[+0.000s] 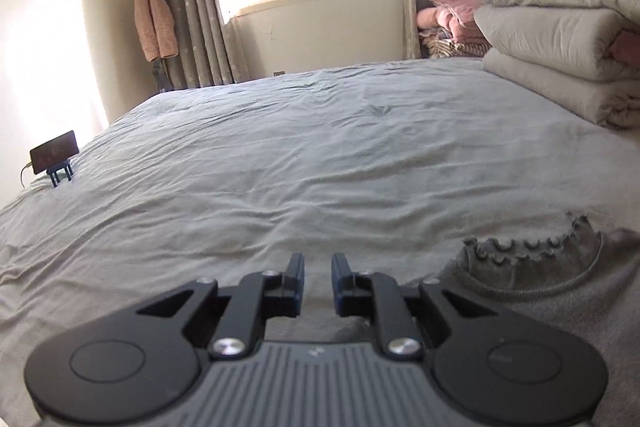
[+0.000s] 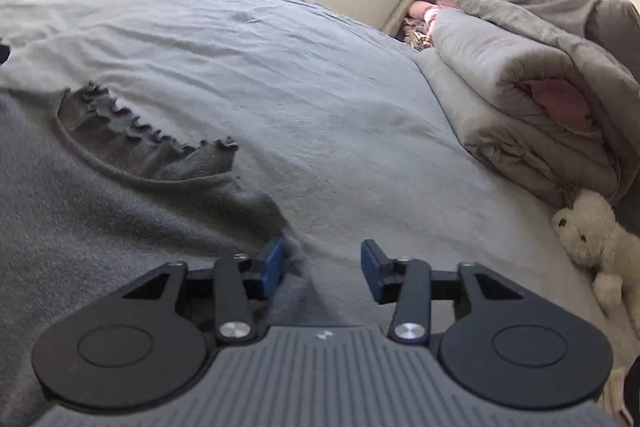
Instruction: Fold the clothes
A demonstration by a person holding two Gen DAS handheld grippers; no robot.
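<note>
1. A grey knitted top with a frilled darker neckline (image 2: pixel 120 187) lies spread on the pale grey wrinkled bed sheet (image 1: pixel 300 155), neck opening towards the window. How much of it lies flat or folded below the cameras is out of view.
2. The left hand-held gripper (image 1: pixel 318 279) hovers low just beside the top's shoulder edge. Its jaws stand narrowly parted with nothing visible between them, so it reads as released.
3. The right hand-held gripper (image 2: pixel 322 269) is spread wide at the opposite shoulder. Its left finger (image 2: pixel 274 263) sits against the bunched knit edge, while the other is over bare sheet. It grasps nothing.
4. Risk: if the right jaws close here, they may pinch the sheet along with the knit, because the fabric edge lies right on it; lifting would then drag the bedding.
5. Risk: the loose knit could slip from a shallow bite and leave uneven shoulders, giving a skewed fold.
6. The rolled beige quilts (image 2: pixel 520 115) and white plush bear (image 2: pixel 592 239) lie well apart to the right, so are unlikely to interfere.
</note>
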